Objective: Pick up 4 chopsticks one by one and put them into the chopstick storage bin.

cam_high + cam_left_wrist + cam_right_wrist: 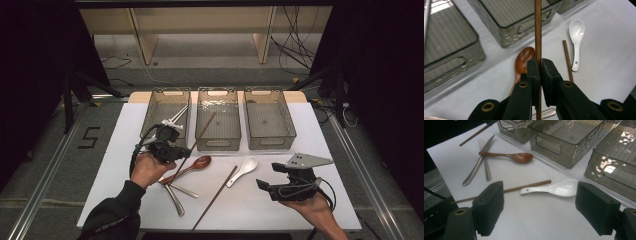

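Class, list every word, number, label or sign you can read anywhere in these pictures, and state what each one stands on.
"5": a large dark figure marked on the grey floor, left of the white table, in the high view.
Nothing readable appears on the three bins, the white spoon, the wooden spoon or the chopsticks.

Right claw (539, 207): open table ahead; white spoon (554, 188) & chopstick (524, 187) lie across.
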{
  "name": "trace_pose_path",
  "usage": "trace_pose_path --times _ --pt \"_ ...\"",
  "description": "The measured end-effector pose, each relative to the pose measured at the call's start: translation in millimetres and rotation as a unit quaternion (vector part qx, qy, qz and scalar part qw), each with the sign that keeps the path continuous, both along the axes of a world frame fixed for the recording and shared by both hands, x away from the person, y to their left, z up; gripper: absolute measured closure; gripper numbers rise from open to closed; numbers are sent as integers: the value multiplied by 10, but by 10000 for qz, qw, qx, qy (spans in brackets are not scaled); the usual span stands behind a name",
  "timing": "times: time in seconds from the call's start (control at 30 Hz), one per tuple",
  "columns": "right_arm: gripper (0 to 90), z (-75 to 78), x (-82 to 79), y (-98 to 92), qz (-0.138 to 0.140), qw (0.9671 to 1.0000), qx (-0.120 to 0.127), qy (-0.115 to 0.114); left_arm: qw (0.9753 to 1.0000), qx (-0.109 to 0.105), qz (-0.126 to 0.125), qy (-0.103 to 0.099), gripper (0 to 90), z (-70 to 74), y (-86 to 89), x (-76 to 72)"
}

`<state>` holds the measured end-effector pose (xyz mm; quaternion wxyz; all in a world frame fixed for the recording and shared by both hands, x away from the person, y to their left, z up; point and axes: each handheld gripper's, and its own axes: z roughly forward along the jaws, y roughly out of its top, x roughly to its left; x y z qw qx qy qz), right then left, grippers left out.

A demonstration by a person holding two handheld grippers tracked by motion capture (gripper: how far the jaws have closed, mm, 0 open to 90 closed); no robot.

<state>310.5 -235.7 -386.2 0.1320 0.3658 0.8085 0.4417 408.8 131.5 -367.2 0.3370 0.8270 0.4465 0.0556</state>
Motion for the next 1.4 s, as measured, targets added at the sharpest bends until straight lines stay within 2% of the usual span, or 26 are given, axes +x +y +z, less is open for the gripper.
trace_pose_path --times 0.5,0.87,1.17,1.23,1.3,1.4 --pt "232 7 6 -21 -29 9999 129 -26 9988 -56 414 -253 846 92 222 311" --pt "228 7 10 -16 -4 9999 172 -6 9954 210 844 -391 846 174 368 675" --pt "227 -3 22 -24 -3 9998 189 13 9922 368 1078 -499 846 215 494 992" --pt "227 0 19 -19 18 9998 192 -1 9918 429 1095 -490 846 208 511 1051" --pt "228 3 18 -16 12 9998 179 -4 9904 576 1143 -524 846 200 532 1108" --pt "228 -3 23 -17 29 9998 187 13 9889 651 1216 -556 846 188 580 1183"
